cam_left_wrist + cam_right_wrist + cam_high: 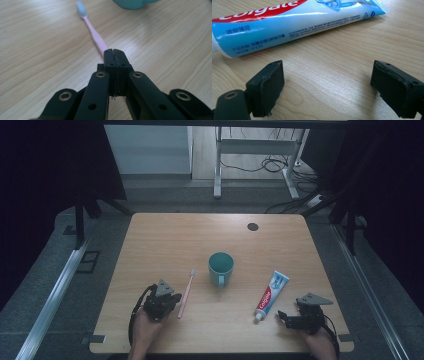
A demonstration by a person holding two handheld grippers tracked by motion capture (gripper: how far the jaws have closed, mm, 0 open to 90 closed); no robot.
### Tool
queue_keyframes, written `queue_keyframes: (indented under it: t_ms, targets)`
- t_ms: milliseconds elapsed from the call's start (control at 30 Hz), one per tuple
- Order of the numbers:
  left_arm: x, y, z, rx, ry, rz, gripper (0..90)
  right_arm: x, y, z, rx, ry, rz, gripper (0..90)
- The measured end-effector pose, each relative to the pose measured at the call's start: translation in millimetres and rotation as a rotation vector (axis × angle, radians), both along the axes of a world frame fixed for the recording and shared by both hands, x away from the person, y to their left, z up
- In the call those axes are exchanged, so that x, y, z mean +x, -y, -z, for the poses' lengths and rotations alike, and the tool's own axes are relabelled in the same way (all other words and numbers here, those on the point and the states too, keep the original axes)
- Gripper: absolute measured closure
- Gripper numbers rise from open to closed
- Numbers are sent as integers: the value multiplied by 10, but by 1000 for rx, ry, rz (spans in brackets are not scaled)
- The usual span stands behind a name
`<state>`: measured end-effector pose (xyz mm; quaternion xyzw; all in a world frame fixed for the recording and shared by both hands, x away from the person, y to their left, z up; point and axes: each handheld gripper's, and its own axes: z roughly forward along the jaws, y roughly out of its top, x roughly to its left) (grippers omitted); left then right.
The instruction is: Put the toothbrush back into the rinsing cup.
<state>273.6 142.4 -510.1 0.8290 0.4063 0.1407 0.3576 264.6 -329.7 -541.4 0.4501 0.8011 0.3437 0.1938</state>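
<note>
Black jaws of the left gripper [113, 53] meet pad to pad, nothing visibly between them; pink toothbrush [93, 35] lies flat on the table [165, 235] just past their tips, apparently ungripped; teal cup [221, 268] stands upright beyond, empty as far as I can tell; right gripper [327, 87] stands wide open over bare wood, toothpaste tube [287, 22] lying just ahead, untouched; judged: nothing lifted yet, brush and tube both still to pick up.
</note>
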Motion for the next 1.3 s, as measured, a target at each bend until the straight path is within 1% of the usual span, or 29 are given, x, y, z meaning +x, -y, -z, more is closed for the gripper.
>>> queue_keyframes:
  t_ms: [67,133,267,500,633,900,1000,1133,1300]
  targets:
    - [0,47,13,5,-6,11,895,0,0,0,0,0,0,112]
    - [1,114,40,17,-21,29,895,0,0,0,0,0,0,112]
    - [2,155,68,25,-33,39,895,0,0,0,0,0,0,112]
    - [4,189,118,25,-54,51,895,0,0,0,0,0,0,112]
    - [4,216,152,43,-68,58,895,-1,-2,0,1,-1,-2,112]
    - [11,174,175,65,-81,36,895,-3,-3,0,1,-2,-5,112]
    - [16,121,169,69,-84,15,895,-4,-4,-1,2,-3,-5,112]
    - [29,67,170,81,-86,8,895,-4,-4,-1,2,-3,-4,112]
    - [39,-2,171,77,-89,-12,895,-5,-4,-1,2,-3,-5,112]
